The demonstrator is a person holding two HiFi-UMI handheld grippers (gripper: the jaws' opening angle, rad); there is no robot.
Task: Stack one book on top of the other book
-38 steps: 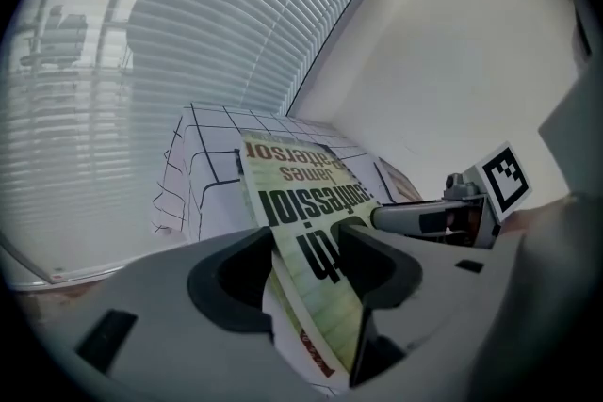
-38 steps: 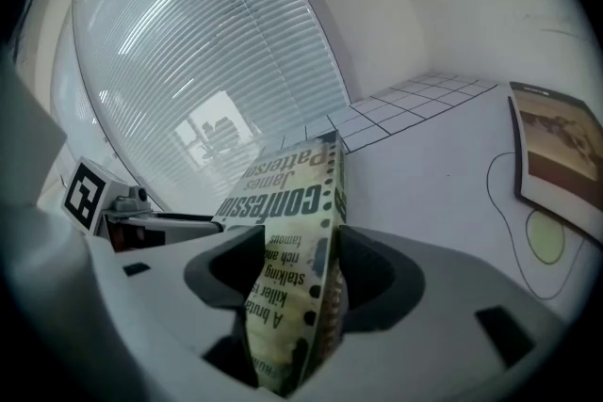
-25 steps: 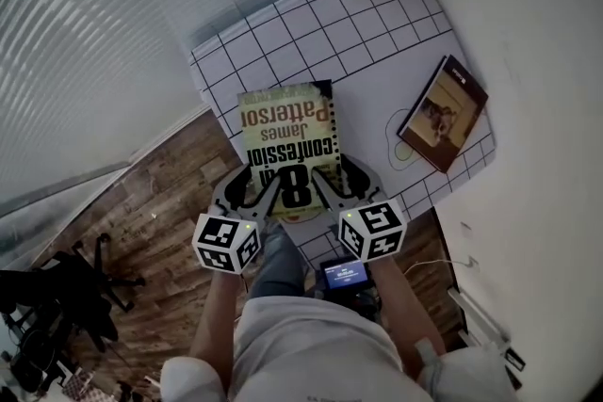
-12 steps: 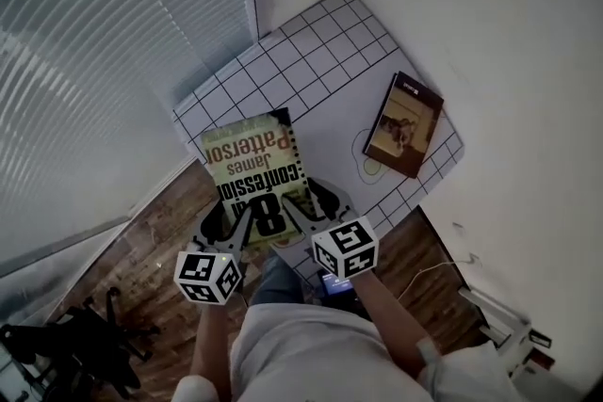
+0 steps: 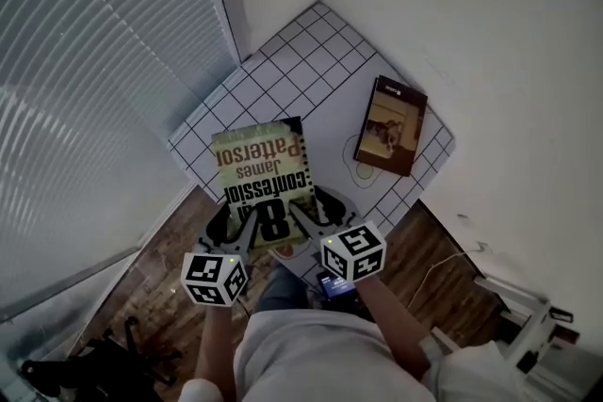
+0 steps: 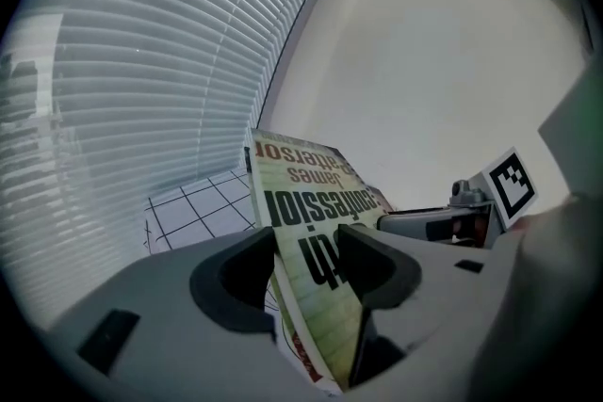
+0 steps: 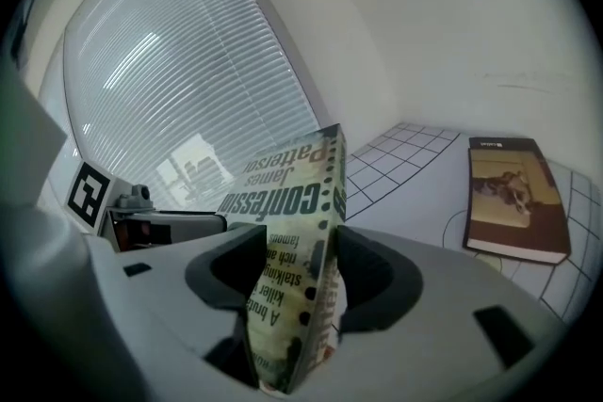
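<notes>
On the table (image 5: 301, 52), toward its right edge, flat: the lying book (image 5: 390, 125), with a drawn outline (image 5: 363, 172) at its near end. Left of that and well apart, raised over the table's near-left edge: the held book (image 5: 262, 174). Near end of it between both tongs, left tongs (image 5: 240, 226) at the left corner, right tongs (image 5: 311, 214) at the right. Behind and right of the table, wall (image 5: 471, 14); to the left, blinds (image 5: 85, 61); below, floor (image 5: 160, 268).
</notes>
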